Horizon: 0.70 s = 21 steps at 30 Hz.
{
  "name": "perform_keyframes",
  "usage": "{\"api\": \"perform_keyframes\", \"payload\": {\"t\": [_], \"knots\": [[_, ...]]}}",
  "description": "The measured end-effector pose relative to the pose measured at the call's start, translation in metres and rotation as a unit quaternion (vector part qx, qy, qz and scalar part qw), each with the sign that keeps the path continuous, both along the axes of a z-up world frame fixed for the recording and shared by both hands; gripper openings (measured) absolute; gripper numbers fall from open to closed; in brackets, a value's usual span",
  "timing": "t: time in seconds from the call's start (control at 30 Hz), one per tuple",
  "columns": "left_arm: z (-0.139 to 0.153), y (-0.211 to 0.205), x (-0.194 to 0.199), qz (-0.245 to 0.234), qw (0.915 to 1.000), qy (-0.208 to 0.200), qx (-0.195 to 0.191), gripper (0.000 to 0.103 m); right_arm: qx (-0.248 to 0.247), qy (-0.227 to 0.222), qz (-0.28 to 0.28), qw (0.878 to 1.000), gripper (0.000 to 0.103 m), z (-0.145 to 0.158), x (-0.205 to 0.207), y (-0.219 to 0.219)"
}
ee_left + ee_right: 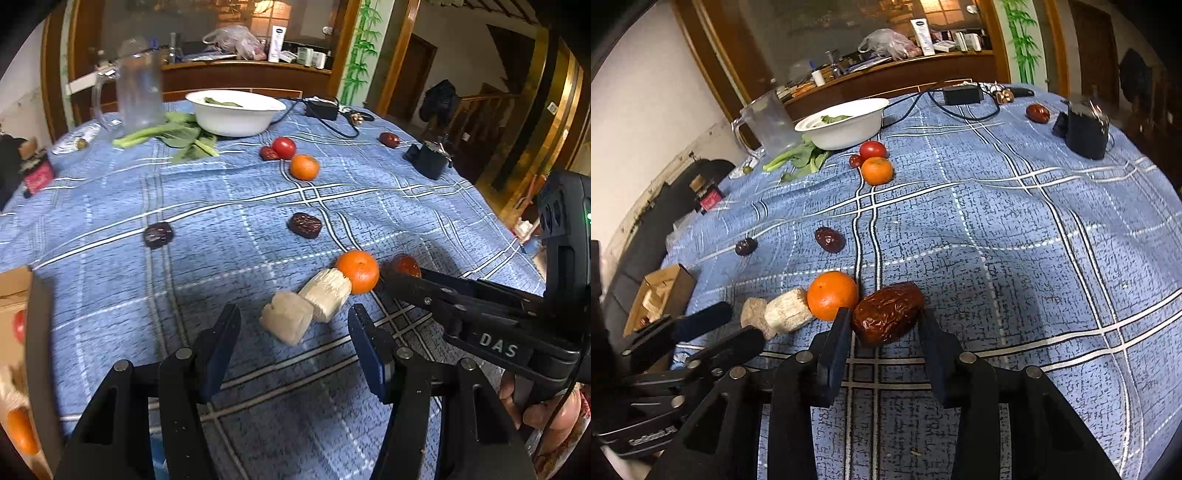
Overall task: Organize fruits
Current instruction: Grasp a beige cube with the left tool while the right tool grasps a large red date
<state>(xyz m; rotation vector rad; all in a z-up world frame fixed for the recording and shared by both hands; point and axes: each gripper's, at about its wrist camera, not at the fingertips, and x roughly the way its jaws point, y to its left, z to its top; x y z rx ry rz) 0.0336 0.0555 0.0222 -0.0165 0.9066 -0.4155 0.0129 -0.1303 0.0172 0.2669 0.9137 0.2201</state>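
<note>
On the blue checked tablecloth (1015, 229), near edge:

Step in hand: picking up the red date (888, 312), by my reading; it lies just at 3 o'clock of the near orange (833, 300), touching or almost touching it.

Right gripper (884, 325): low and level, fingers parted on either side of the date; whether the pads already press it I cannot tell.

Left gripper (293, 332): fingers released, holding nothing, pointed toward 12 o'clock at two pale mushroom stems (306, 308) lying at 8 o'clock of that orange.

Next move: probably closing on the date gently, since it looks soft and wrinkled, then lifting without nudging the orange.

Other fruit: a far orange (304, 167) and tomato (284, 147) toward 12 o'clock, near the white bowl (236, 122); dark dates (304, 225) between.

Destination: possibly the cardboard box (661, 295) at 9 o'clock.
</note>
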Motion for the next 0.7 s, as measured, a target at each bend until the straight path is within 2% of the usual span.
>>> {"api": "perform_keyframes", "payload": {"t": [0.03, 0.13, 0.2, 0.3, 0.37, 0.7], "knots": [[-0.0022, 0.0000, 0.0021, -0.003, 1.0000, 0.004, -0.005, 0.059, 0.002, 0.001, 0.000, 1.000, 0.039, 0.0000, 0.0000, -0.0006], [-0.0102, -0.0001, 0.0047, -0.017, 0.9995, 0.021, -0.015, 0.043, 0.008, 0.001, -0.003, 1.000, 0.039, 0.0004, -0.0006, -0.0021], [-0.0103, 0.0000, 0.0025, -0.017, 0.9997, 0.014, -0.009, 0.038, 0.013, 0.002, -0.005, 1.000, 0.039, 0.0002, -0.0011, -0.0036], [-0.0109, 0.0050, 0.0017, -0.009, 0.9996, 0.014, -0.021, 0.033, 0.011, 0.001, -0.011, 1.000, 0.039, -0.0001, -0.0018, -0.0048], [-0.0113, 0.0082, 0.0010, 0.000, 0.9997, 0.013, -0.022, 0.024, 0.010, -0.001, -0.013, 1.000, 0.039, -0.0001, -0.0021, -0.0056], [-0.0082, 0.0076, -0.0028, 0.002, 0.9998, -0.002, -0.019, 0.023, -0.015, -0.021, -0.018, 1.000, 0.039, 0.0031, -0.0052, -0.0023]]}}
